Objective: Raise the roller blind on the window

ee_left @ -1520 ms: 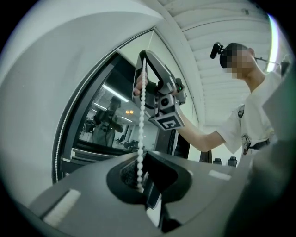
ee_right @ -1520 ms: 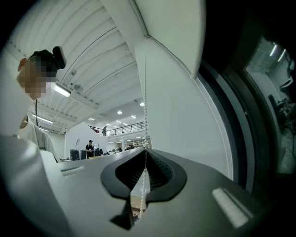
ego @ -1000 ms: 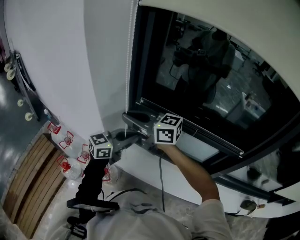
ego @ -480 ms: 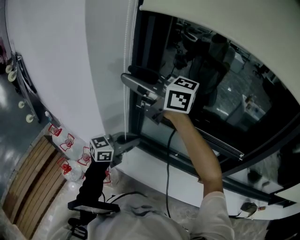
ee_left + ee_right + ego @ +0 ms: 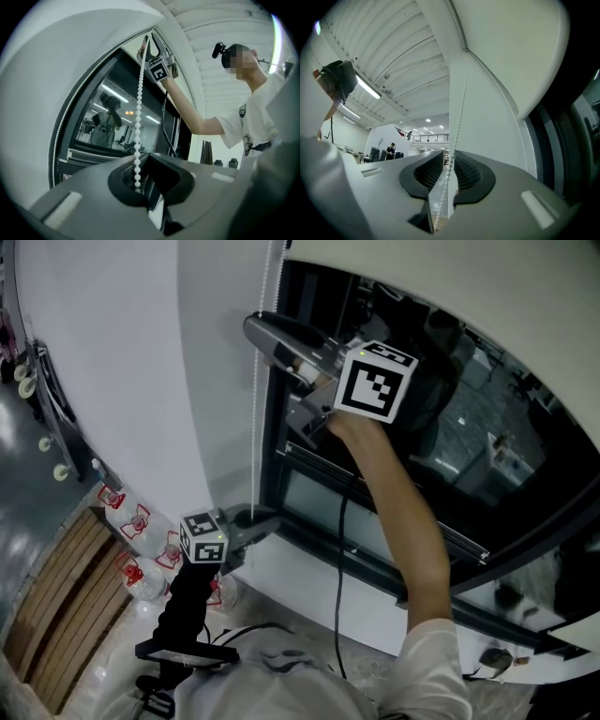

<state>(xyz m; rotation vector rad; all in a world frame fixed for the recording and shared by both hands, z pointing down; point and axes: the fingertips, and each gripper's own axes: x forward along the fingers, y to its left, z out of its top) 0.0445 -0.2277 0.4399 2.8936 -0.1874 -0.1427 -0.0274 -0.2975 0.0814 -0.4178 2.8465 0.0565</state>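
Pinched shut, the left gripper (image 5: 248, 519) holds the white beaded chain (image 5: 255, 427) low by the white sill (image 5: 309, 577). The right gripper (image 5: 262, 329) straddles the chain, its jaws just narrowing but not pressing on it. The off-white fabric roller blind (image 5: 441, 273) covers only the top of the dark window (image 5: 450, 427). A second ago, the right gripper was at sill height.

I watched two matte grey two-jaw tools: the left gripper (image 5: 262, 517) sat on a black handle (image 5: 183, 601), and the right gripper (image 5: 255, 326) had a thin black cable (image 5: 339, 549). Each bore a white cube with black square markers (image 5: 375, 381). The person wore a white short-sleeved T-shirt (image 5: 255, 117).
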